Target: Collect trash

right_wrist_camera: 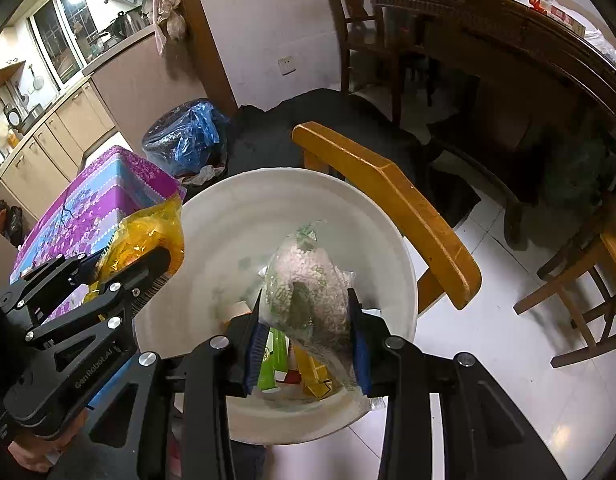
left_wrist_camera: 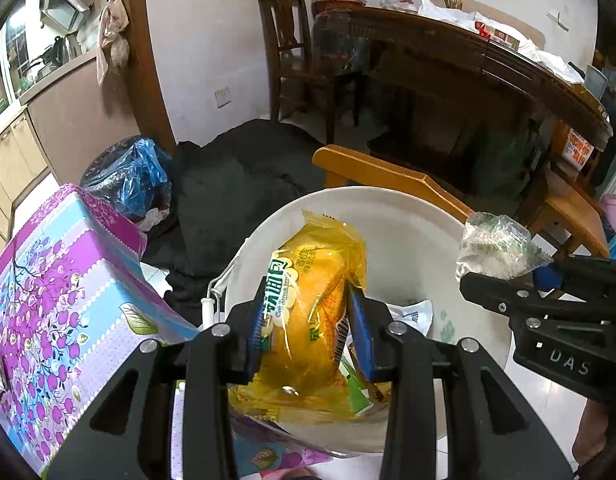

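My left gripper (left_wrist_camera: 308,320) is shut on a yellow bread wrapper (left_wrist_camera: 312,300), held over the mouth of a white bucket (left_wrist_camera: 408,216). The right gripper (right_wrist_camera: 308,320) is shut on a crumpled clear plastic bag with green print (right_wrist_camera: 308,280), also over the white bucket (right_wrist_camera: 227,216). In the left wrist view the right gripper (left_wrist_camera: 520,280) shows at the right edge with the clear bag (left_wrist_camera: 496,248). In the right wrist view the left gripper (right_wrist_camera: 107,276) sits at the left with the yellow wrapper (right_wrist_camera: 147,232). Green and yellow wrappers (right_wrist_camera: 291,364) lie at the bucket's bottom.
A table with a purple and blue flowered cloth (left_wrist_camera: 59,288) is at the left. A bin with a blue liner (right_wrist_camera: 187,136) and a black cloth (left_wrist_camera: 235,184) lie beyond the bucket. A wooden chair back (right_wrist_camera: 388,204) borders the bucket's right; a dark wood table (left_wrist_camera: 468,60) stands behind.
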